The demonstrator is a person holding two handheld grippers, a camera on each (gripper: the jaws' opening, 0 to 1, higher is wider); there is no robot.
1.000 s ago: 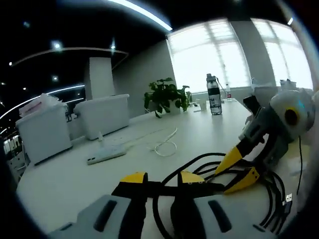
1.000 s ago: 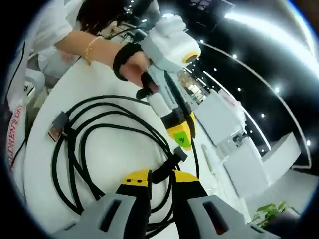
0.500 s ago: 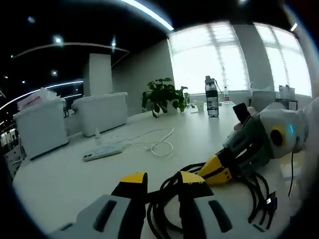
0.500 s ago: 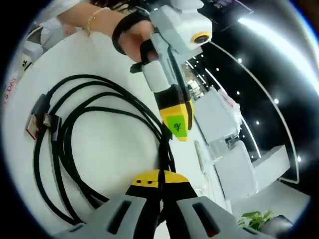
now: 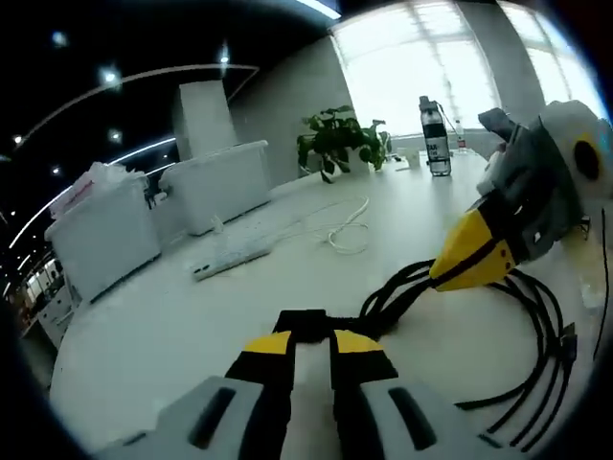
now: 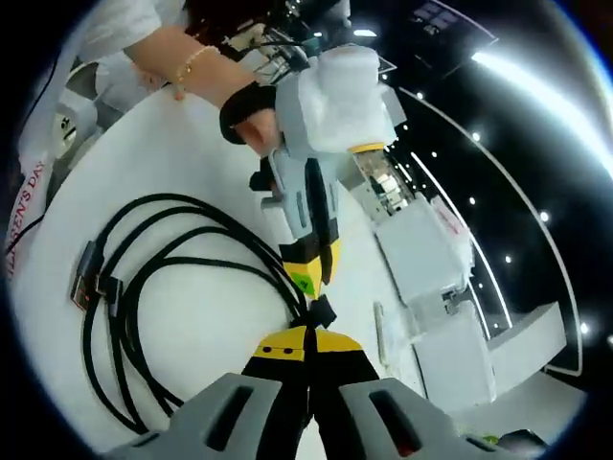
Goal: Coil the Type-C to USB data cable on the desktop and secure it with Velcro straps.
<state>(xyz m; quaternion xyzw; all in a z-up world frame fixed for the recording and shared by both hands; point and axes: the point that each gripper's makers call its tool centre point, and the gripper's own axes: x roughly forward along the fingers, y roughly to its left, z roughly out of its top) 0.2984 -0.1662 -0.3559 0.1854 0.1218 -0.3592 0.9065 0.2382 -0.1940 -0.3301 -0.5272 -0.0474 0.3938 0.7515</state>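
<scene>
On the white desktop (image 5: 144,335):
Cable: black Type-C to USB data cable (image 6: 144,287), lying in several loose loops on the desktop; in the left gripper view the same loops (image 5: 536,364) fan out to the right.
Cable ends: two small plug ends (image 6: 94,286) side by side at the outer edge of the coil, in the right gripper view.
Strap: narrow black Velcro strap (image 5: 308,322) crossing the gathered strands just ahead of the left jaws — its exact wrap cannot be made out.
Left gripper (image 5: 306,347): yellow-tipped grey jaws nearly together, pinching the black strap at the bundle.
Right gripper (image 6: 308,343): yellow-tipped jaws pressed together on the gathered cable strands; in the left gripper view its yellow nose (image 5: 474,259) comes in from the right, onto the strands.
Hand: a person's hand (image 6: 254,120) with a bead bracelet holds the left gripper, seen in the right gripper view.
Background — left gripper view: white power strip (image 5: 230,259) with a thin white cord (image 5: 345,230) looped beside it; two white lidded bins (image 5: 105,240); green potted plant (image 5: 340,144); clear water bottle with dark cap (image 5: 436,139) near the bright window.
</scene>
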